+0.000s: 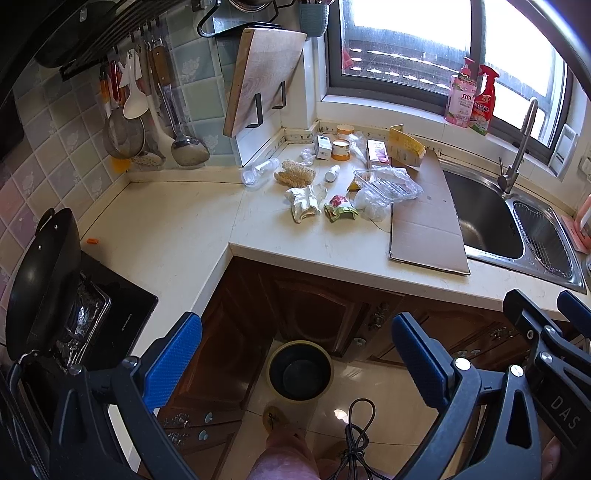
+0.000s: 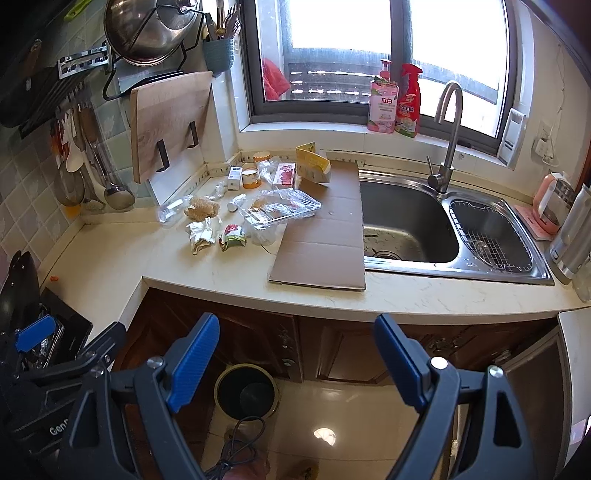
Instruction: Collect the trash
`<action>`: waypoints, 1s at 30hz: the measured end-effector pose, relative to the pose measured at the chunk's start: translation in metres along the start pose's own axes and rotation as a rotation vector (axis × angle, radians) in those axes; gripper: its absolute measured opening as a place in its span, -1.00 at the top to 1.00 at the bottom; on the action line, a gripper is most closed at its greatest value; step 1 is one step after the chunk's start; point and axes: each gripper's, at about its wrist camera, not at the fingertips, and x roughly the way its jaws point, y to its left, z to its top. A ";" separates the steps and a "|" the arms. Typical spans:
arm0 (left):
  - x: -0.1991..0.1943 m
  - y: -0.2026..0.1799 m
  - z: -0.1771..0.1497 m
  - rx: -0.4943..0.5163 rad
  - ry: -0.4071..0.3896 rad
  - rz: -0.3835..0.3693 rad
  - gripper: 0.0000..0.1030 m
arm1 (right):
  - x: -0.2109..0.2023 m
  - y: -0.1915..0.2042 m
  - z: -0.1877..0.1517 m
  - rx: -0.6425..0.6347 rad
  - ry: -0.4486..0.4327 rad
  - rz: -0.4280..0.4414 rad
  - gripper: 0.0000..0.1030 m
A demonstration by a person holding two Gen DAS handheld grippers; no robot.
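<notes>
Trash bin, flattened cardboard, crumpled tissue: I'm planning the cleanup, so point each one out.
Trash bin (image 1: 300, 373), left wrist view, dark inner bottom.
Flattened cardboard (image 2: 327, 240), right wrist view, bare middle panel.
Crumpled tissue (image 1: 304, 201), left wrist view, centre of wad.

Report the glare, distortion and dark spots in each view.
Left wrist: window blown out white, counter edge bowed by the fisheye, corners vignetted black. Right wrist: same washed-out window, a bright reflection on the floor tile, cabinets in shadow.

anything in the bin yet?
No. The right wrist view looks into the round bin on the floor below the counter, and only its dark bare bottom shows.
</notes>
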 end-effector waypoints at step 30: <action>0.068 0.003 0.047 -0.021 0.125 -0.154 -0.97 | 0.049 0.010 0.040 -0.046 0.043 -0.013 -0.68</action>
